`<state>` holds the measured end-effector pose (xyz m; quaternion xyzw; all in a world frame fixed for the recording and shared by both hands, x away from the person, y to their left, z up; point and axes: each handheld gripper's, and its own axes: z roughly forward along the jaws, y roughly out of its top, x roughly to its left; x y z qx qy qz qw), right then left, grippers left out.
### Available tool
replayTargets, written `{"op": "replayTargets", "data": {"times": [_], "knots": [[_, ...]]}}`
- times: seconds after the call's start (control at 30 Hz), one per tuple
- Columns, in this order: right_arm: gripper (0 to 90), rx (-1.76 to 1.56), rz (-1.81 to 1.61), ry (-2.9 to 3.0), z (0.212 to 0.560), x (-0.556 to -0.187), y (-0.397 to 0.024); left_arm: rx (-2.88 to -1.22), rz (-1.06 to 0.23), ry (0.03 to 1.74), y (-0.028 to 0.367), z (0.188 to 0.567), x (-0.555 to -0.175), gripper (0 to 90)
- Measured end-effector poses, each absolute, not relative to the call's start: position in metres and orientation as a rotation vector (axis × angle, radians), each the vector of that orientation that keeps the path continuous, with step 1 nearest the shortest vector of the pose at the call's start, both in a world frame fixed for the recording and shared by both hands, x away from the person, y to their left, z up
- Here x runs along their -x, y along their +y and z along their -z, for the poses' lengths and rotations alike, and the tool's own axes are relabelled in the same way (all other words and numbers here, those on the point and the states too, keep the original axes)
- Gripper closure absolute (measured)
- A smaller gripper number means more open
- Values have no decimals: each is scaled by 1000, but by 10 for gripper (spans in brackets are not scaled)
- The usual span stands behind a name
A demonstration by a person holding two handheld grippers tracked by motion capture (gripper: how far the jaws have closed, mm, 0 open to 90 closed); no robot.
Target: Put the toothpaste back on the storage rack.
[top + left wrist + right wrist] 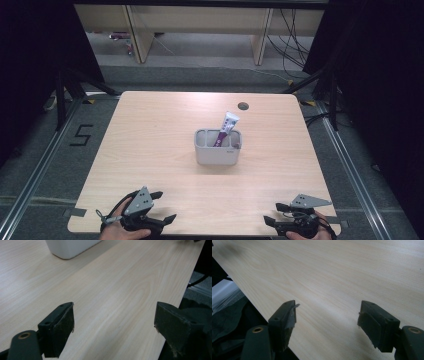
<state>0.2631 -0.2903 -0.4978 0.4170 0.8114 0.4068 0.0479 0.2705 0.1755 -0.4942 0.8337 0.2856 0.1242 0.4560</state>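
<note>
Pale wood-grain table point(150, 145), grey holder point(217, 148), white-purple tube point(226, 128)

Table point(150, 145) evenly lit; dark surroundings; soft focus.

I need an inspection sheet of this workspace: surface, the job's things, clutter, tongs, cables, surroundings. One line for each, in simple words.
Surface: light wooden table with a round hole near its far edge.
Job's things: grey holder at mid-table; a white and purple tube stands tilted in it, top leaning right.
Clutter: nothing seen on the table.
Tongs: left tongs open at the near left corner; right tongs open at the near right corner; both hold nothing and are far from the holder.
Cables: black cables hang and lie on the floor beyond the table, at the right.
Surroundings: black curtains at both sides; wooden furniture behind; a "5" marked on the floor.
</note>
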Motion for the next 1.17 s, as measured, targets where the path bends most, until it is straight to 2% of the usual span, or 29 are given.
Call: {"op": "replayTargets", "data": {"times": [0.33,0.37,0.57,1.17], "knots": [[300,-1277,-1238,2469,498,-263,-290,-2121,-303,689,175,499,-255,159],[299,-1271,-1237,2451,499,-263,-289,-2171,-319,664,178,498,-256,160],[292,-1289,-1237,2452,499,-262,-288,-2236,-344,640,177,499,-250,159],[289,-1294,-1226,2459,500,-263,-287,-2234,-313,677,183,503,-249,160]]}}
